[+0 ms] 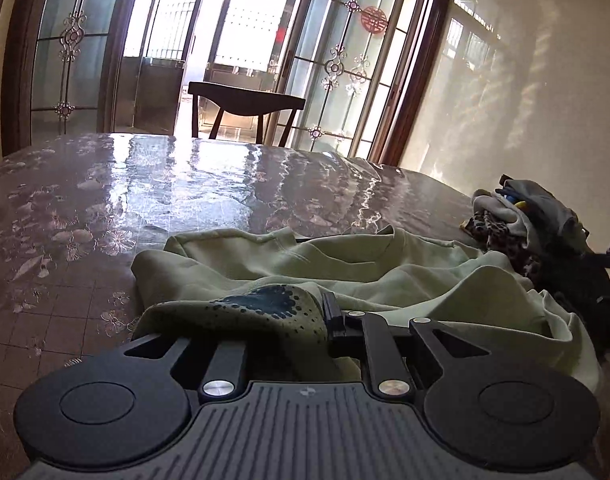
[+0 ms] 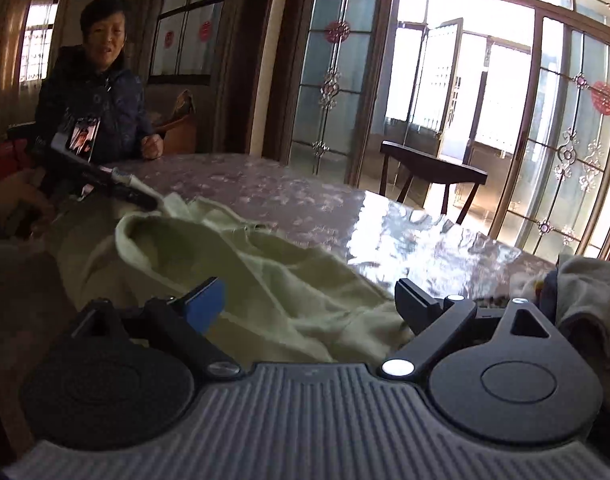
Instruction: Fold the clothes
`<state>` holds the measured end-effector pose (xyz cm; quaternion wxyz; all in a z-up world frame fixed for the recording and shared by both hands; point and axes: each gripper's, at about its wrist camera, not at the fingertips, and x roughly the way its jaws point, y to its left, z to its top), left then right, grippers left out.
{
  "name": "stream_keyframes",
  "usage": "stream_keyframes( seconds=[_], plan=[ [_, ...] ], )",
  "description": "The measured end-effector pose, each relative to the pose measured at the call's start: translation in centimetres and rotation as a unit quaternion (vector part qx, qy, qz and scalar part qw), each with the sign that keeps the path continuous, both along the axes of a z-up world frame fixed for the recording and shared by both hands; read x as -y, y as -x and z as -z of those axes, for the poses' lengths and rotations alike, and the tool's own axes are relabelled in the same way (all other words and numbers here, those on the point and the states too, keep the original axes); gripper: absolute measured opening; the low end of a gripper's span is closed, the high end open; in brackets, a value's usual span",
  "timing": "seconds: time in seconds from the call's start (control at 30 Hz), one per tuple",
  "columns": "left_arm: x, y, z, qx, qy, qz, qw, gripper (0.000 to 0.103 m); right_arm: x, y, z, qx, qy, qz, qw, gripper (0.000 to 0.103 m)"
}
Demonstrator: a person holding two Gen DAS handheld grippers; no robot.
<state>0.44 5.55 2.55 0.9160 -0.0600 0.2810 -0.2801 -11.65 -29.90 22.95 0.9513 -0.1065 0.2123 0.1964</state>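
a pale green, soft knit sweatshirt (image 1: 345,272) lies crumpled and unfolded on the glossy floral-covered table, its ribbed round neckline facing up near the far edge. a fold at the near side is turned over, showing a dark teal dotted print. its cloth bunches in loose ridges across the middle. to the right, just beside it, sits a small heap of mixed clothes (image 1: 529,216), grey, cream and leopard-print pieces piled together, with a black garment at the near end.

Green garment (image 1: 345,268), clothes pile (image 1: 521,220) on table (image 1: 105,184)
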Motion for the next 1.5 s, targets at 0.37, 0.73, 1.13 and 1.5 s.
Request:
stream_keyframes(
  seconds=[0.37,0.73,1.13,1.5],
  plan=[
    [-0.1,1.6,-0.5,0.008,0.002,-0.009,0.9999,0.015,1.9,-0.5,5.4,-0.126,-0.1,0.029,0.987,0.022],
    [-0.4,1.3,-4.2,0.05,-0.005,-0.039,0.998,0.015,-2.6,0.9,0.6,-0.009,0.063,0.018,0.998,0.015],
    [-1.7,-7.0,-4.7,-0.017,0.022,-0.066,0.9974,0.018,-3.2,-14.1,1.6,-0.041,0.121,0.09,0.988,0.015],
    [-3.8,-10.4,-5.9,-0.064,0.134,-0.048,0.9877,0.089,-0.2,-16.4,3.1,-0.052,0.096,0.174,0.979,0.06]
  ],
)
